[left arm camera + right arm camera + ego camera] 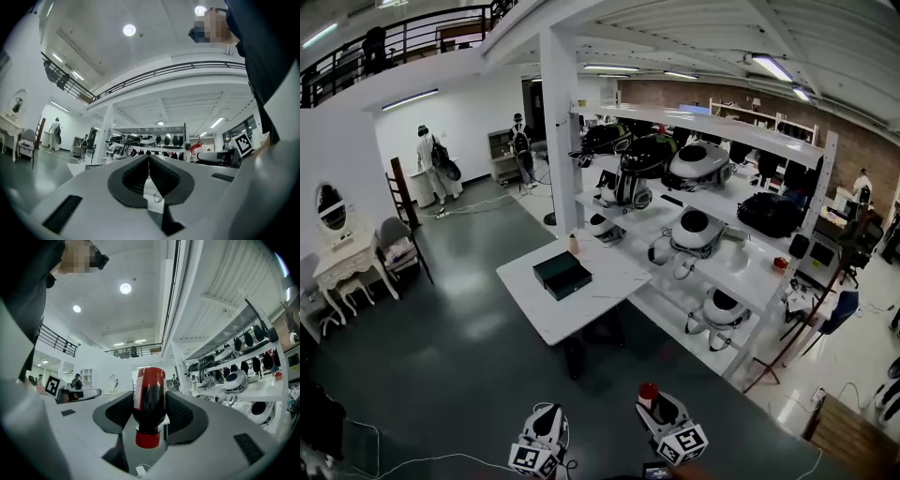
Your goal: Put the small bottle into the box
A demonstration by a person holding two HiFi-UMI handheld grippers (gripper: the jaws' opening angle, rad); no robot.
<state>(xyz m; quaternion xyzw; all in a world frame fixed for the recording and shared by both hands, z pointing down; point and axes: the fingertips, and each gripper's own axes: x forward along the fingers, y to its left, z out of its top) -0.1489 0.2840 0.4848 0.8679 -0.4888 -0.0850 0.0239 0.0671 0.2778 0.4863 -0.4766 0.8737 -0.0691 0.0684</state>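
Small bottle clamped in right tool, both ribbed pads pressed on its dark body. Red cap points toward the lens; white label on its left side. Shelving with white machines stands at right.

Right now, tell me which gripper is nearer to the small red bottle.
Right. The right gripper is closed on the small bottle itself. The left gripper is off to the bottle's left, apart from it, with its jaws together and nothing between them.
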